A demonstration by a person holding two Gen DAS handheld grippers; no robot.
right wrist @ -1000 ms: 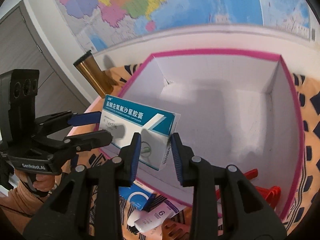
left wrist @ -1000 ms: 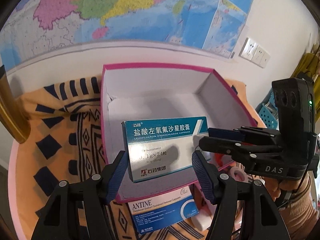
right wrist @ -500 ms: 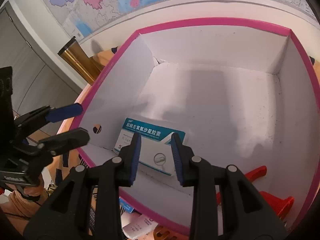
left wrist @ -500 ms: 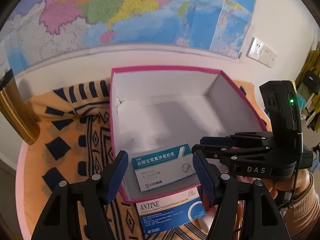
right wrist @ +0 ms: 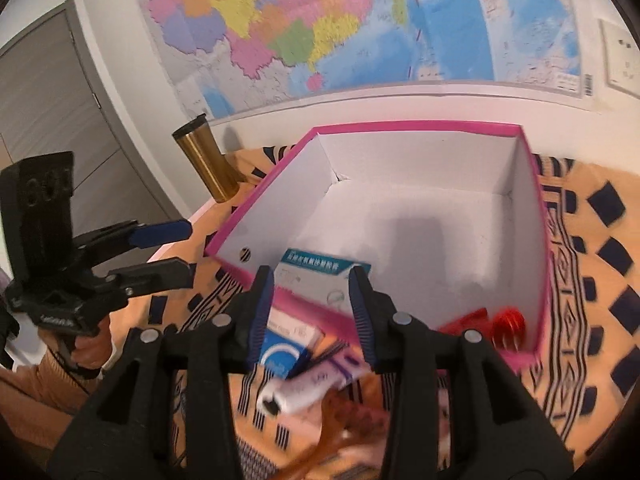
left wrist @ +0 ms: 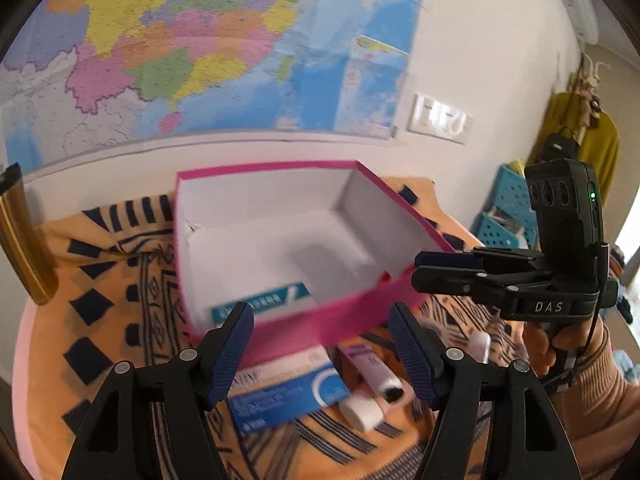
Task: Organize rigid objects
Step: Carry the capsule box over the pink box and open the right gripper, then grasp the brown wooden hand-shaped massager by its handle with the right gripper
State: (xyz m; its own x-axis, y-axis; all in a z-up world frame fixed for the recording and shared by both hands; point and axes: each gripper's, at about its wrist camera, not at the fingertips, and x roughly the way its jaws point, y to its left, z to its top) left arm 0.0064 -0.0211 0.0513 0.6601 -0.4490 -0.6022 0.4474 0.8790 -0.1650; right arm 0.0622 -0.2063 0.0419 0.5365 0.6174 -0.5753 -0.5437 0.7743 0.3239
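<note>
So the teal medicine carton (right wrist: 320, 276) is lying flat inside the pink box (left wrist: 320, 320), tucked against the near wall. Both claws are empty, jaws opening: left claw (left wrist: 320, 344) spread wide, right claw (right wrist: 312, 300) narrower, nothing between the pads. Still out on the desk in front of the box: a blue carton (left wrist: 288, 396) and a white tube (left wrist: 376, 376). I'd guess the carton is light, stiff cardboard but crushable, so pinch it across the narrow edges. The tube looks slick and may roll; grab it mid-body.
</note>
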